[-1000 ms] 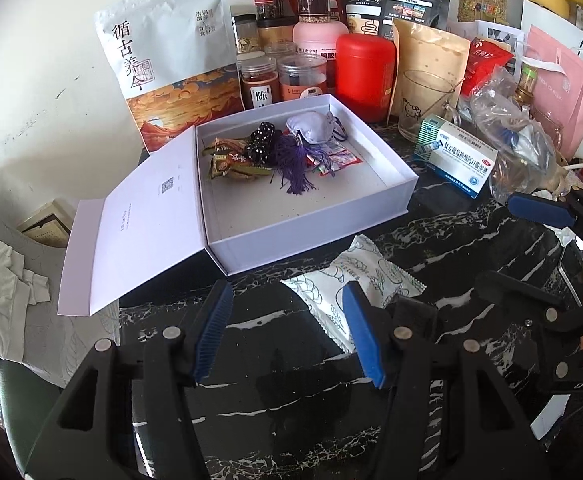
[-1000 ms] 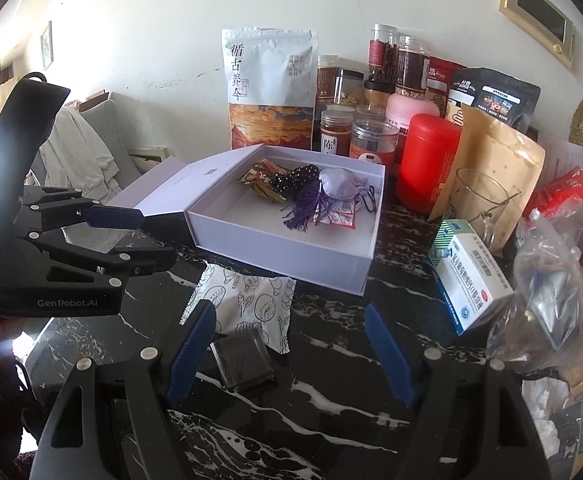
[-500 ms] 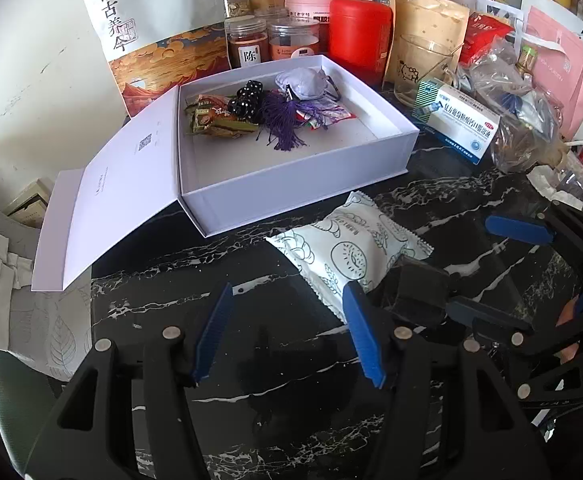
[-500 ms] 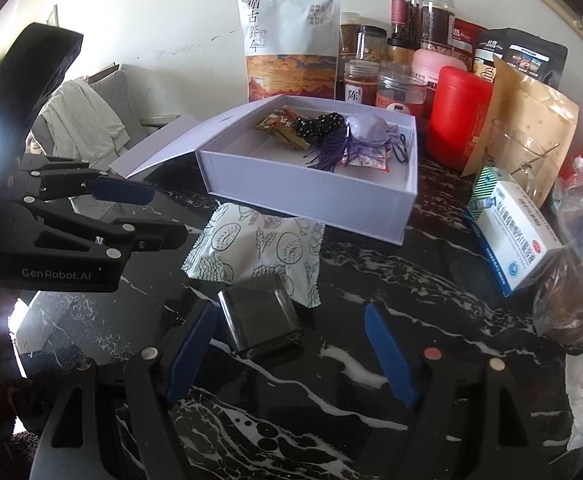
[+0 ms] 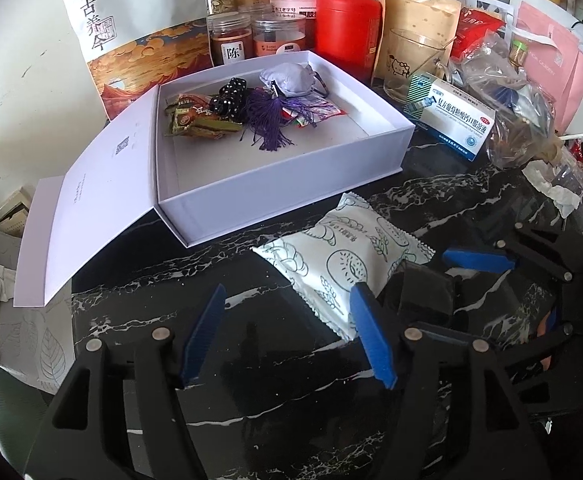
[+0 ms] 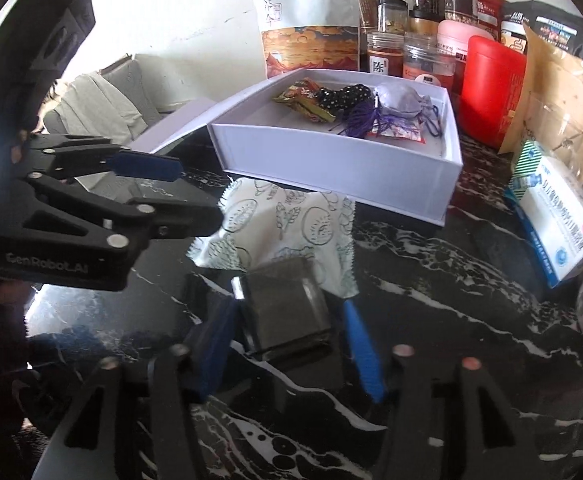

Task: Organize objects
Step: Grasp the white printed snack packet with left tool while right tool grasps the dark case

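On a black marble tabletop (image 5: 139,320), the right gripper (image 6: 287,344) straddles a small dark case (image 6: 287,312), fingers apart on either side; whether they touch is unclear. The left gripper (image 5: 287,332) hangs open near a white printed pouch (image 5: 343,256), which lies against the open white box (image 5: 275,184) of trinkets. Jars, a red canister (image 5: 347,32) and a blue-and-white medicine carton (image 5: 449,114) crowd the far edge. "GenRobot.AI" marks one gripper.

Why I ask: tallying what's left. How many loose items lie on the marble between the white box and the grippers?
2: a white snack packet by the box front, and a dark case inside the open right gripper.
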Demonstrator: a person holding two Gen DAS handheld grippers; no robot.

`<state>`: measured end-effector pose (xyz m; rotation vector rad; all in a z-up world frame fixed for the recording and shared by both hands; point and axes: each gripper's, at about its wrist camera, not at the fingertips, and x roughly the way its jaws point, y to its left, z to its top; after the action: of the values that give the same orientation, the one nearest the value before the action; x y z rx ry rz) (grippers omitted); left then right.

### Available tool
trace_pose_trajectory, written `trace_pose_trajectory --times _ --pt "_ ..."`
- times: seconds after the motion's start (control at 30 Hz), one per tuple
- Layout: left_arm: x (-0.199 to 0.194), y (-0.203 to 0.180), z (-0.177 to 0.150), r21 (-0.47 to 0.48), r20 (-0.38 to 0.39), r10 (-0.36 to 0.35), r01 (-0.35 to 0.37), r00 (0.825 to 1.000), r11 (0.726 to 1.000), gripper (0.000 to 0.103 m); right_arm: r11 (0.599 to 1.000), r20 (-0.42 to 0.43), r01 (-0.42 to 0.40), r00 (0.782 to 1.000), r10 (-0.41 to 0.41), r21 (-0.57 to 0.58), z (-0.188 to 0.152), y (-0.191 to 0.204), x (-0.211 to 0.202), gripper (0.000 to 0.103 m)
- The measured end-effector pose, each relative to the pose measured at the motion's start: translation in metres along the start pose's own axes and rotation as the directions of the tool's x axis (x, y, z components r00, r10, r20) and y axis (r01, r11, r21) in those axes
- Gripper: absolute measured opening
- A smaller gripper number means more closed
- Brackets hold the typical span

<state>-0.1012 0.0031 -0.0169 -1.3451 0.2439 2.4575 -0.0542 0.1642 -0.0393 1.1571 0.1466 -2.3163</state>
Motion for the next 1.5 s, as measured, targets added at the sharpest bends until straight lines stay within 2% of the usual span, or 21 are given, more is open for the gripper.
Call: trace_pose_trajectory --times 0.23,0.3,0.47,0.63,0.93,1.0,1.13,1.5 --pt "0.008 -0.014 0.020 0.048 0.030 -0.059 0.058 0.998 0.997 0.077 0.999 0.001 0.023 1.000 -0.023 0.038 -0.007 -0.015 -0.009 0.051" --pt "0.013 -0.020 0.025 0.068 0.019 -0.069 0.068 0.997 0.995 0.078 0.998 0.004 0.036 0.999 -0.036 0.052 -0.010 -0.021 -0.013 0.050" --pt "0.035 -0.029 0.032 0.106 -0.020 -0.040 0.042 0.999 0.993 0.078 0.995 0.012 0.030 0.999 -0.031 0.093 -0.016 -0.037 -0.020 0.051" --pt "0.050 -0.028 0.030 0.101 -0.056 -0.074 0.079 0.996 0.992 0.078 0.995 0.011 0.033 0.999 -0.035 0.099 -0.018 -0.041 -0.022 0.051" --pt "0.063 -0.032 0.025 0.102 -0.049 -0.098 0.102 0.994 0.990 0.078 0.994 -0.002 0.042 0.999 -0.042 0.103 -0.020 -0.040 -0.019 0.051" --pt "0.063 -0.033 0.023 0.104 -0.042 -0.099 0.103 0.994 0.989 0.076 0.994 -0.002 0.048 0.999 -0.048 0.100 -0.019 -0.039 -0.019 0.050" --pt "0.057 -0.031 0.019 0.091 -0.019 -0.107 0.108 0.994 0.990 0.064 0.992 0.004 0.068 0.998 -0.069 0.108 -0.022 -0.040 -0.023 0.050" --pt "0.028 -0.045 -0.016 0.116 -0.037 -0.110 0.114 0.993 0.987 0.060 0.990 -0.007 0.081 0.997 -0.081 0.113 -0.041 -0.038 -0.039 0.050"
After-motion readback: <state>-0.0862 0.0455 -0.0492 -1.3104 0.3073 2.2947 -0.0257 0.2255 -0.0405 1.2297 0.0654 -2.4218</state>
